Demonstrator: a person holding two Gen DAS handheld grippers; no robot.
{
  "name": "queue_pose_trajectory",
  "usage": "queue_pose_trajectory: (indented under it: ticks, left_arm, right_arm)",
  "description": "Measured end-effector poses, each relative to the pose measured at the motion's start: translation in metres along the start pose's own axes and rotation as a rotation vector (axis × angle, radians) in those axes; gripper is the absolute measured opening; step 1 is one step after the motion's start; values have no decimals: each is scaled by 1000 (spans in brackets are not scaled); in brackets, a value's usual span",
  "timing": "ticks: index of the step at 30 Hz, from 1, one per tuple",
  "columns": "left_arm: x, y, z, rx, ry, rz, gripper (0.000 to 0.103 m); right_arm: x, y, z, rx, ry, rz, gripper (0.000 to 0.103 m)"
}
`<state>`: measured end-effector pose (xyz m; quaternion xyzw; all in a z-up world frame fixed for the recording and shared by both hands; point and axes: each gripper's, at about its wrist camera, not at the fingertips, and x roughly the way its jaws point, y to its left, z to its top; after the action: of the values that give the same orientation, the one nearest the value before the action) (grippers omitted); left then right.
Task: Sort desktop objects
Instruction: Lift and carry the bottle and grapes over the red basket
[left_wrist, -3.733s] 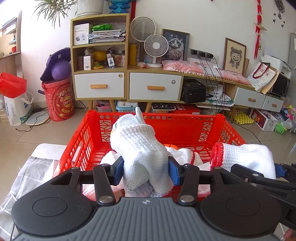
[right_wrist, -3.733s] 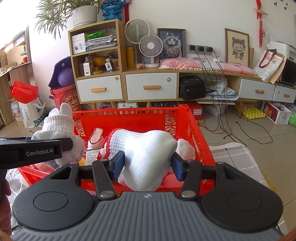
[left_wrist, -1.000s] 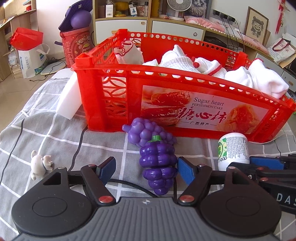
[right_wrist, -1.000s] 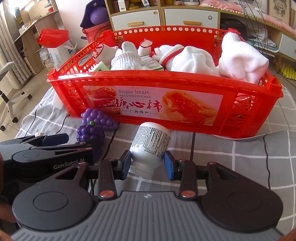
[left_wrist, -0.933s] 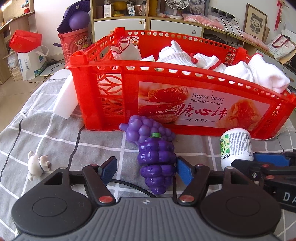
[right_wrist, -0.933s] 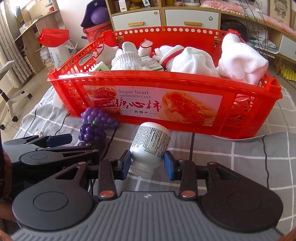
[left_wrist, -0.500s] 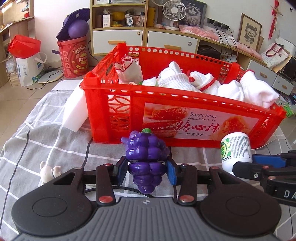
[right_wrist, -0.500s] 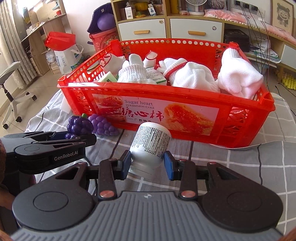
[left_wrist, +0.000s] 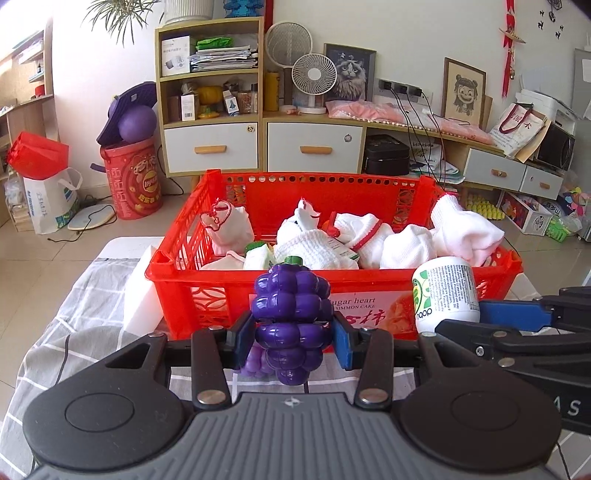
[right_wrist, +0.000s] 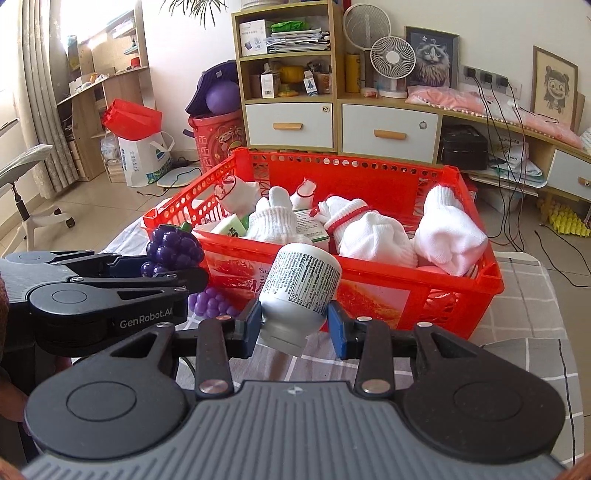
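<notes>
Two grippers are raised in front of the red crate (left_wrist: 229, 291), each carrying one item. The crate stands on a grey checked cloth (right_wrist: 524, 317) directly ahead of both; its near wall and rim lie just beyond the fingertips, and the printed label on that wall faces them. Seen from the right wrist view, the near rim is unobstructed between the two held items and the right corner.

Inside the crate, white gloves (right_wrist: 373, 230) with red cuffs are heaped across most of the width. The tallest bundle sits at the right end, ahead and right of the right gripper, and rises above the rim. A green-and-white carton (right_wrist: 231, 227) shows among the gloves at the left, ahead of the left gripper. Little bare floor of the crate is visible.

A white slab (left_wrist: 138, 299) leans against the crate's left wall, ahead and left of the left gripper.

The right gripper (right_wrist: 294, 326) is clamped on a white bottle (right_wrist: 299, 291), tilted, its printed label facing the camera. The bottle overlaps the near rim in view.

The left gripper (left_wrist: 291, 334) is clamped on a dark purple grape toy (left_wrist: 291, 317), stem upward, level with the near wall. A paler grape cluster (right_wrist: 208, 302) lies on the cloth below and between the grippers, against the crate's foot.
</notes>
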<state>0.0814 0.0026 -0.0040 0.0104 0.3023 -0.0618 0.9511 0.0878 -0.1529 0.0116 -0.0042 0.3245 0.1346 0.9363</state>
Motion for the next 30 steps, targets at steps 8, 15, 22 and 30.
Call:
queue_pose_trajectory:
  ticks: [8,15,22,30]
  left_arm:
    - [8,-3,11,-29,-23,27,46]
    - [13,-7,21,-18,-52,56,46]
    - [21,-6,29,-30,-59,63,46]
    - [34,-2,33,-35,-51,84,46]
  right_arm:
    - [0,-12,12,39,-48,-42,38]
    - [6,-21,23,78,-72,-65,38]
    - [19,-29,30,98,-75,-82,38]
    - [42,-44,33,147,-61,-103,38]
